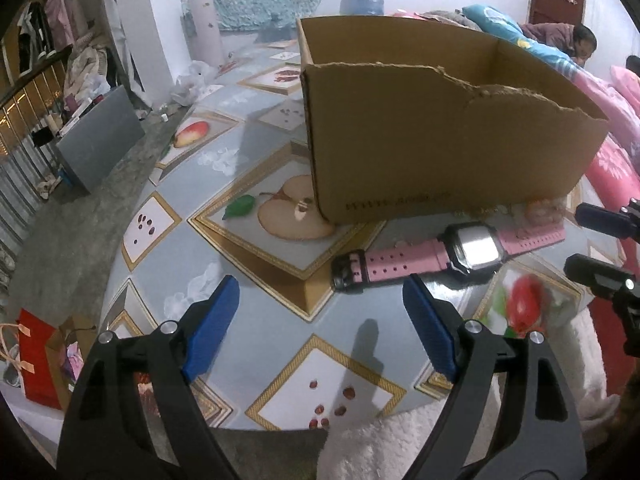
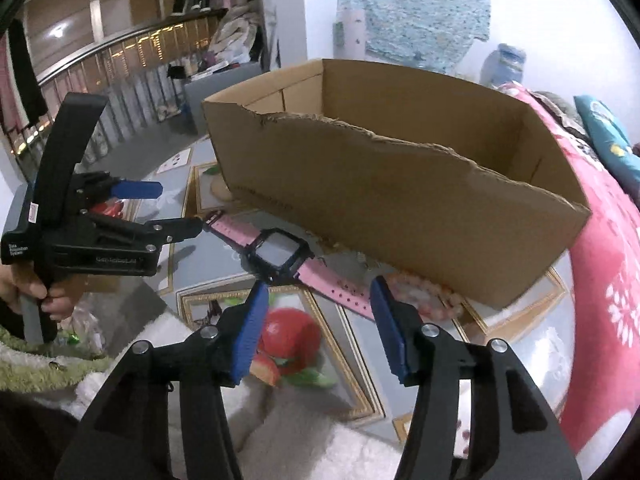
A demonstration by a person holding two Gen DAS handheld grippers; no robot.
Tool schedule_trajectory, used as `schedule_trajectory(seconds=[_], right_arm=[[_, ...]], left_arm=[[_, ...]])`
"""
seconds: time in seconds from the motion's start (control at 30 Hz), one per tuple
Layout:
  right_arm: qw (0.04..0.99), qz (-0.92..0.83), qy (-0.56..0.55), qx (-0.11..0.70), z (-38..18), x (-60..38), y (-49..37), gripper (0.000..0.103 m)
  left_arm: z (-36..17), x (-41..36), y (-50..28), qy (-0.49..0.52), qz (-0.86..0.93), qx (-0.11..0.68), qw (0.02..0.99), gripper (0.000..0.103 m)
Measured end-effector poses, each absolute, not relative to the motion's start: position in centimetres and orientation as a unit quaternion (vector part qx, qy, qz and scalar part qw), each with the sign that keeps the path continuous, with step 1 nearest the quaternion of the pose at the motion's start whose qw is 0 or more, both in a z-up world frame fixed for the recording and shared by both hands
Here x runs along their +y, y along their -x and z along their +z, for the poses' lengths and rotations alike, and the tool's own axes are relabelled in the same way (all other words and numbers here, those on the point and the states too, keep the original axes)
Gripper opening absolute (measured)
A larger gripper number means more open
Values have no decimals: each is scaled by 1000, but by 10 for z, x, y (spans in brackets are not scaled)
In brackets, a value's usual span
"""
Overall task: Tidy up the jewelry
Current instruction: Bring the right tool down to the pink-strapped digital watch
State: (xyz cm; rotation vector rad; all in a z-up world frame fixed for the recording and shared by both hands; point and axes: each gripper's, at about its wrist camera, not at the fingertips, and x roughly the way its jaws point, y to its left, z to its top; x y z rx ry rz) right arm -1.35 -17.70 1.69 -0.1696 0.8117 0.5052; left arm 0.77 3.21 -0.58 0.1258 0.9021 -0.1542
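Note:
A pink-strapped digital watch [image 1: 452, 254] with a black case lies flat on the patterned table, just in front of an open cardboard box [image 1: 440, 140]. It also shows in the right wrist view [image 2: 280, 258], as does the box [image 2: 392, 200]. A pink bead bracelet [image 2: 424, 294] lies against the box's front wall, right of the watch. My left gripper [image 1: 320, 292] is open and empty, just short of the watch's buckle end; it also shows from the side in the right wrist view [image 2: 172, 208]. My right gripper [image 2: 316, 292] is open and empty, just short of the watch strap.
The round table [image 1: 248, 248] has a fruit-print cover. A pink bedspread [image 2: 600, 264] lies right of the box. A grey box [image 1: 100, 144] and clutter sit on the floor to the left. A white fluffy cloth [image 2: 304, 440] lies at the table's near edge.

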Motion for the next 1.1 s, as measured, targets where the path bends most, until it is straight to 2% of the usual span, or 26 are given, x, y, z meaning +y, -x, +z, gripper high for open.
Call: schedule_trajectory(seconds=[0.47,0.73,0.93,1.1], right_arm=[[844,319,101,420,-13,-137,-22,52],[850,308,154,399,-5,-130,10,52],[843,318,145,409,0,-132,42,52],[855,285,145,408,0,-138,32,52]], left_arm=[[-20,39,-27,-57,-74,447,889,80],[-24,47,-29,-45,-77,451,888,80],[-29,51,-26,-42,-80,455,886,81],[-30,54,-28,-40,-83,454,886,82]])
